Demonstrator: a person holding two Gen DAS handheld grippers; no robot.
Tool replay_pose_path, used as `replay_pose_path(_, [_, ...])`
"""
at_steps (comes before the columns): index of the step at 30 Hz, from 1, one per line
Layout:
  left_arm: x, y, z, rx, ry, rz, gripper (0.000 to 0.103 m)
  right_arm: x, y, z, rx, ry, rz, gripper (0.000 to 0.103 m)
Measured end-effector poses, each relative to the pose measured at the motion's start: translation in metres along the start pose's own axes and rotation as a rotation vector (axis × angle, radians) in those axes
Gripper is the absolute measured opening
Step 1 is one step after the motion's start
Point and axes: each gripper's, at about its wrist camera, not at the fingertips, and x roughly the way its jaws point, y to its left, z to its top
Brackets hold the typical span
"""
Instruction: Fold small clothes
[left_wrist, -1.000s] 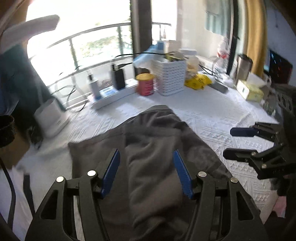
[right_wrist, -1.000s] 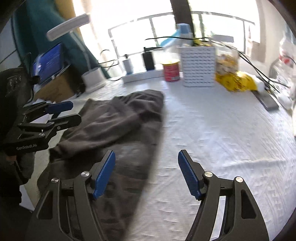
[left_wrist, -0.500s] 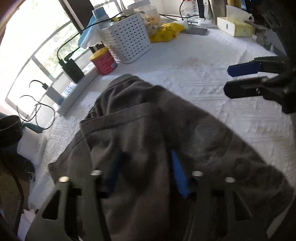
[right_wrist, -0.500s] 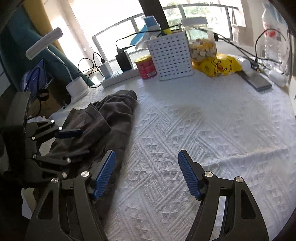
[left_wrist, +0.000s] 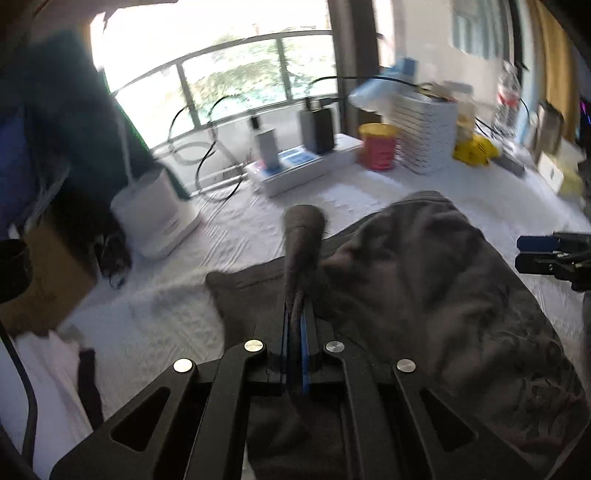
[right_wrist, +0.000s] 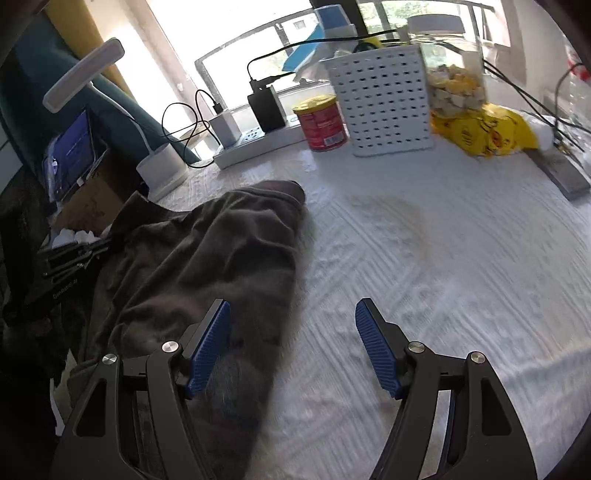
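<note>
Here, a grey garment (left_wrist: 436, 280) is seen lying crumpled on the white textured desk (right_wrist: 424, 258), toward the left part of it in the right wrist view. The left tongs (left_wrist: 294, 325) have just been closing and are now clamped on a fold of the garment: a narrow ridge of grey cloth is pinched between the blue pads and stands up from them toward 12 o'clock in the left wrist view. The rest of the garment is spread toward 3 o'clock from that fold.

The right tongs (right_wrist: 293, 343) are held wide apart with nothing between them. Their left pad (right_wrist: 208, 347) is over the garment's right edge, while the right pad is over bare desk. In the left wrist view the right tongs are seen at 3 o'clock, just beside the garment.

At 12 o'clock along the far edge of the desk, a red can (right_wrist: 321, 122), a white perforated basket (right_wrist: 384, 99) and a yellow bag (right_wrist: 484, 129) are lined up, well apart from the garment. A white power strip (left_wrist: 295, 170) lies to the can's left.
</note>
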Motion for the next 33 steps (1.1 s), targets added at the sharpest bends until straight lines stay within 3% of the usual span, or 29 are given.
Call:
replay_pose_path(7, [0.015, 0.024, -0.003, -0.077, -0.017, -0.025, 0.004, 0.024, 0.014, 0.017, -0.038, 0.010, -0.020, 0.073])
replay_pose_path(19, [0.034, 0.053, -0.016, -0.200, 0.036, -0.090, 0.005, 0.042, 0.030, 0.018, -0.086, 0.025, -0.070, 0.073])
replay_pose_path(23, [0.030, 0.058, -0.017, -0.217, 0.052, -0.009, 0.009, 0.040, 0.032, 0.015, -0.090, 0.024, -0.073, 0.073])
replay_pose_path(30, [0.010, 0.065, -0.024, -0.226, 0.047, 0.018, 0.009, 0.029, 0.040, 0.008, -0.095, 0.010, -0.070, 0.073])
replay_pose_path(31, [0.006, 0.065, -0.026, -0.226, 0.046, 0.018, 0.010, 0.026, 0.042, 0.007, -0.096, 0.007, -0.070, 0.073])
replay_pose_path(32, [0.002, 0.064, -0.028, -0.226, 0.043, 0.019, 0.017, 0.024, 0.043, 0.006, -0.096, 0.004, -0.069, 0.073])
replay_pose_path(33, [-0.002, 0.064, -0.030, -0.227, 0.039, 0.022, 0.034, 0.021, 0.044, 0.004, -0.097, 0.000, -0.069, 0.073])
